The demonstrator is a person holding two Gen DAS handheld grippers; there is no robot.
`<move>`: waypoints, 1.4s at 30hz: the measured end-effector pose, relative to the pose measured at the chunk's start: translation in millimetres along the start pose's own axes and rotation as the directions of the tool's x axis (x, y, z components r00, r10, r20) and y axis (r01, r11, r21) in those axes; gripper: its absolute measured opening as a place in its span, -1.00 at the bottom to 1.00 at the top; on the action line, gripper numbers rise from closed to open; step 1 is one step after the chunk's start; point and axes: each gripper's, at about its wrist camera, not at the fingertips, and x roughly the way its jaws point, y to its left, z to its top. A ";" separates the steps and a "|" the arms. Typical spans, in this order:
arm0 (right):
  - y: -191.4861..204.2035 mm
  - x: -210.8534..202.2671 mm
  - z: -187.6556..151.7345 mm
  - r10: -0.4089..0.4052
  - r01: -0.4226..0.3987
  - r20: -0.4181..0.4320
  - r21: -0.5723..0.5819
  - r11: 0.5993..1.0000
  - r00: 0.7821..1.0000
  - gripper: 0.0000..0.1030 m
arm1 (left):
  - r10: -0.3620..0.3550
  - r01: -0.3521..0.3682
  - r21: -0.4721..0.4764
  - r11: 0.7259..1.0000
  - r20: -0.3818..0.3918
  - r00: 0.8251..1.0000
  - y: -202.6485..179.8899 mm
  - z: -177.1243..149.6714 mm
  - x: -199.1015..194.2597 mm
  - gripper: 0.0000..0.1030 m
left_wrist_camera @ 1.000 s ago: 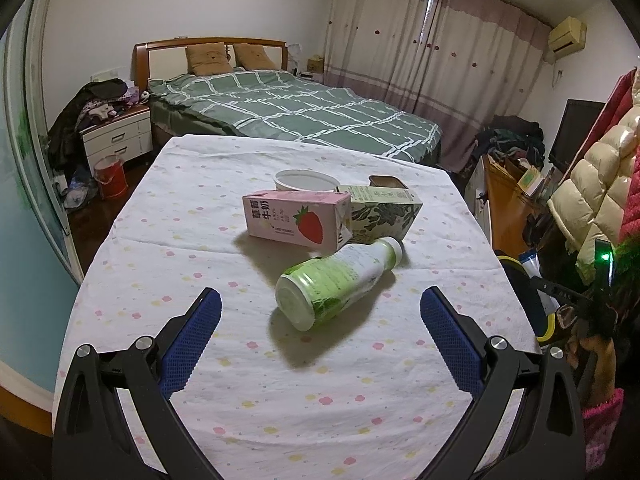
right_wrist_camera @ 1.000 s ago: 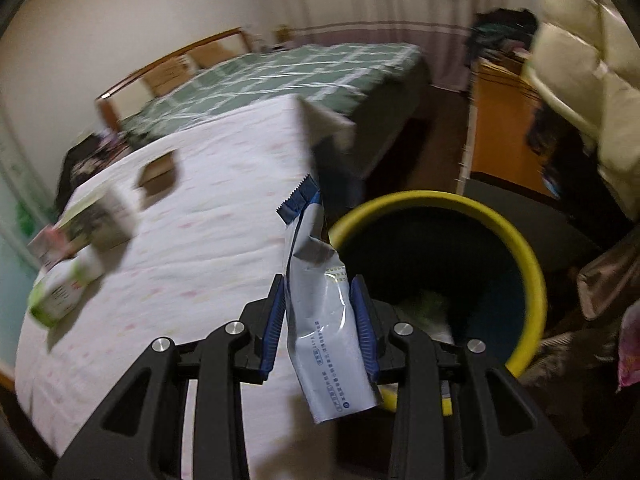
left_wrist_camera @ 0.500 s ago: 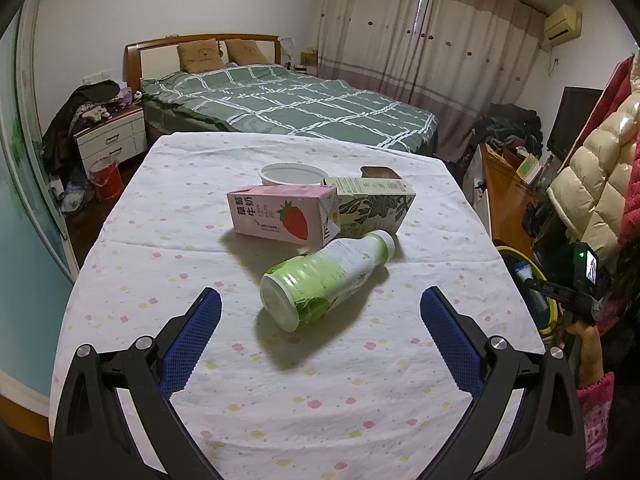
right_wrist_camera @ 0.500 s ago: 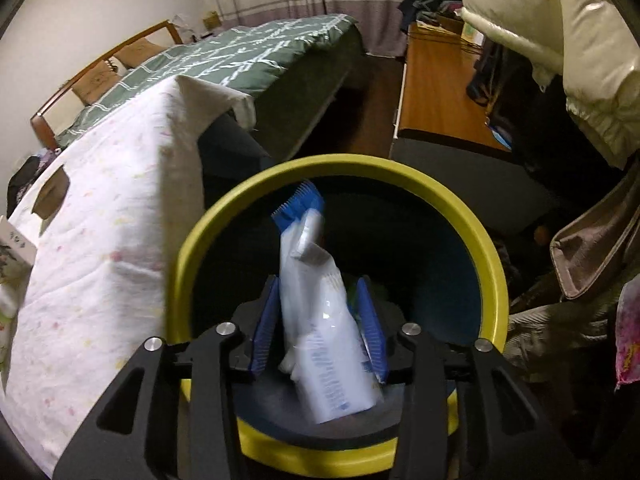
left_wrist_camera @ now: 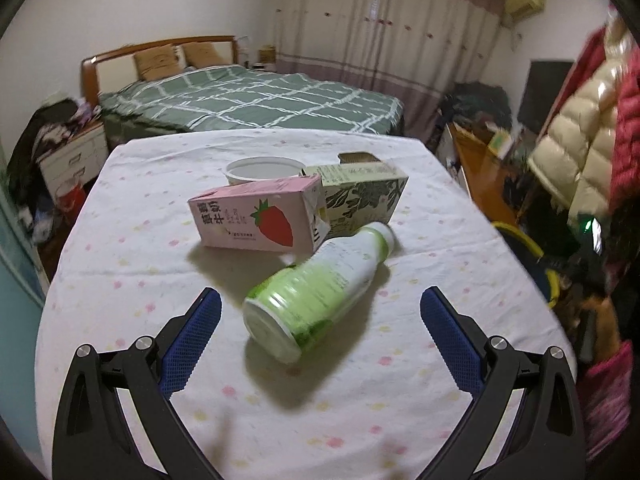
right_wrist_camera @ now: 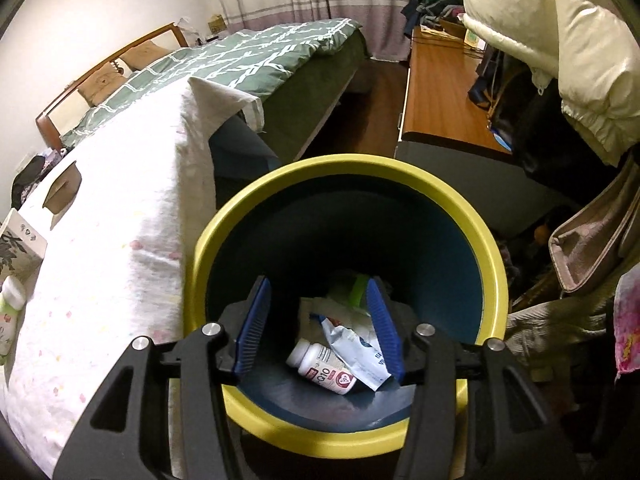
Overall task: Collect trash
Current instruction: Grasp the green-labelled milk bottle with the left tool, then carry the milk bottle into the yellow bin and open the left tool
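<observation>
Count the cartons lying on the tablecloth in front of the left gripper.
2: a pink strawberry milk carton lying on its side, and a cream leaf-patterned carton right behind it. Others may be hidden behind these.

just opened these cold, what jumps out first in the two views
In the right wrist view, the yellow-rimmed trash bin fills the middle, beside the table, with a blue-and-white pouch and a small white pill bottle at its bottom; the right gripper hangs above, jaws opening and empty. In the left wrist view, a green-and-white bottle lies on the tablecloth before the open left gripper, a pink strawberry milk carton behind it.
</observation>
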 end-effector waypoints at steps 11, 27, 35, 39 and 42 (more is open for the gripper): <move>6.3 -5.8 2.4 0.017 -0.017 0.008 -0.010 1.000 1.000 -0.06 | -0.137 0.143 0.039 0.989 -0.127 0.982 13.9 6.5 60.2 0.90; 10.3 -7.5 -2.7 0.050 -0.049 0.009 -0.020 0.999 0.999 -0.06 | -0.063 0.106 0.142 0.984 -0.281 0.958 -37.2 17.0 99.7 0.47; 2.2 -13.7 -3.7 0.063 -0.063 0.019 -0.006 0.998 0.998 -0.06 | -0.033 0.085 0.143 0.986 -0.331 0.943 -41.9 11.4 104.7 -0.01; -1.9 -16.7 -4.9 0.074 -0.074 0.025 0.000 0.997 0.997 -0.06 | -0.056 0.110 0.155 0.982 -0.321 0.945 -53.8 6.8 90.1 -0.01; -4.0 -20.4 -6.3 0.082 -0.083 0.030 0.001 0.997 0.996 -0.06 | -0.080 0.137 0.172 0.976 -0.301 0.950 -69.2 7.9 77.8 -0.01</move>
